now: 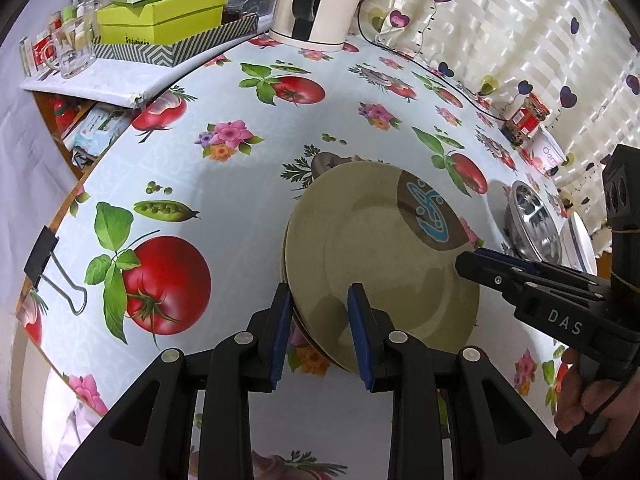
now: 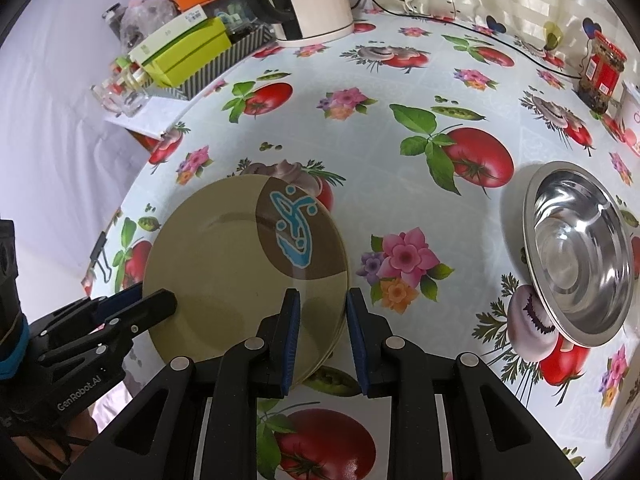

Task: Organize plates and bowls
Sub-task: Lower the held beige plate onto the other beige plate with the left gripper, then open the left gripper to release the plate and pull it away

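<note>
A stack of olive-green plates (image 1: 380, 264) with a brown patch and blue motif lies on the tablecloth; it also shows in the right wrist view (image 2: 224, 264). My left gripper (image 1: 320, 320) is open, its fingers straddling the stack's left rim. My right gripper (image 2: 322, 328) is open, its fingers straddling the stack's right rim; it also shows in the left wrist view (image 1: 484, 260). A steel bowl (image 2: 580, 256) sits to the right, also in the left wrist view (image 1: 532, 224). A white plate (image 1: 580, 248) lies behind it.
A white kettle (image 1: 316, 0) with its cord stands at the back. Green boxes (image 1: 160, 20) and a glass mug (image 1: 72, 52) sit on a shelf at the left. A jar (image 2: 600, 72) stands at the far right. A binder clip (image 1: 44, 256) grips the cloth's left edge.
</note>
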Action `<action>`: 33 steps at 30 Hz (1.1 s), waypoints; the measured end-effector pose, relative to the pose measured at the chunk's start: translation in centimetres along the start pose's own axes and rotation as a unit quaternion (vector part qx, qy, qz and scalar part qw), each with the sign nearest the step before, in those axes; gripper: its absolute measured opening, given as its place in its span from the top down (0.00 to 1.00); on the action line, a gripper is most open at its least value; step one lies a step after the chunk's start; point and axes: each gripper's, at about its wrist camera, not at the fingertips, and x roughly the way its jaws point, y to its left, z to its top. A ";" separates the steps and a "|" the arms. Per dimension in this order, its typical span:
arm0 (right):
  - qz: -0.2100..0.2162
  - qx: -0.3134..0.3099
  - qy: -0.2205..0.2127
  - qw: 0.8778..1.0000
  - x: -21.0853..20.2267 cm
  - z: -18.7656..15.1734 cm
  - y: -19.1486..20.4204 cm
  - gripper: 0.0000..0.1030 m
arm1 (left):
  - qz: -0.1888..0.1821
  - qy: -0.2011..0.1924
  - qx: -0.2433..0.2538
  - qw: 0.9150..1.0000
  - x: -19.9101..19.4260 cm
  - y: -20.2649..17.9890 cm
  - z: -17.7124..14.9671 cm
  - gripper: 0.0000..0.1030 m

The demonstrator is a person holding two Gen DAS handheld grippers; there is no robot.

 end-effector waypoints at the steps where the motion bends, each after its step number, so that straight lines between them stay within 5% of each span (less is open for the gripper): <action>1: 0.001 0.001 -0.001 1.000 0.0 0.0 0.0 0.77 | 0.000 0.000 0.000 1.000 0.0 0.0 0.0 0.72; 33: 0.015 0.014 -0.048 0.999 -3.2 -0.9 -1.8 0.76 | 0.001 -0.034 0.004 0.999 -1.3 0.0 1.7 0.72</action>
